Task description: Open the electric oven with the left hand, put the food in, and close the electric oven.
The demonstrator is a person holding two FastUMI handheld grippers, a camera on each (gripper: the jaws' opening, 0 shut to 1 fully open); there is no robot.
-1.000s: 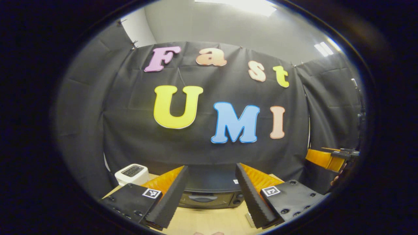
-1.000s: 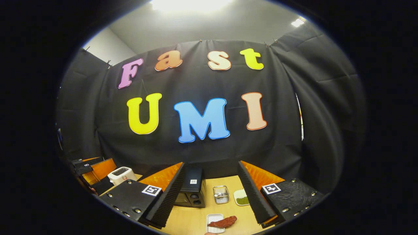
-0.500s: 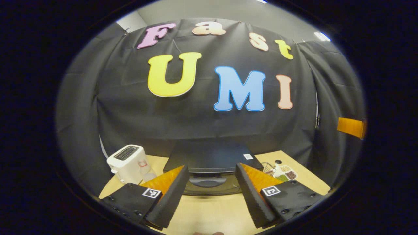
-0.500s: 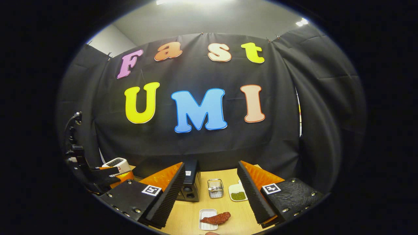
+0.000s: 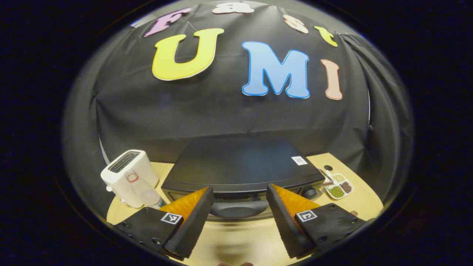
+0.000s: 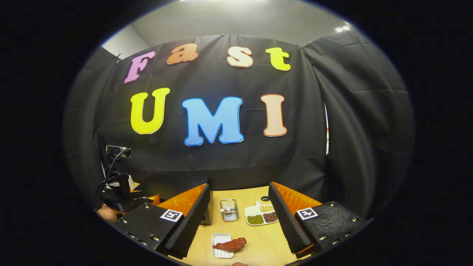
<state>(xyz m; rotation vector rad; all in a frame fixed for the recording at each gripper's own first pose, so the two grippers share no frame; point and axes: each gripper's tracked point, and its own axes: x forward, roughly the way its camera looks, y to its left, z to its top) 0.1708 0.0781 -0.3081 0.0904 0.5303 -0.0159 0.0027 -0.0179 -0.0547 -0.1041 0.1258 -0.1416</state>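
Oven [image 5: 240,166] sticker seemingly unreadable; left gripper [image 5: 236,218] and right gripper [image 6: 238,221] jaws apart

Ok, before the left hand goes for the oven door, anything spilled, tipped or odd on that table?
Nothing stands out. The oven sits square with its door shut, the toaster is upright, the divided snack dish holds its contents, and the food lies on its small white tray.

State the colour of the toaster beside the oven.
White toaster, clearest in the left gripper view.
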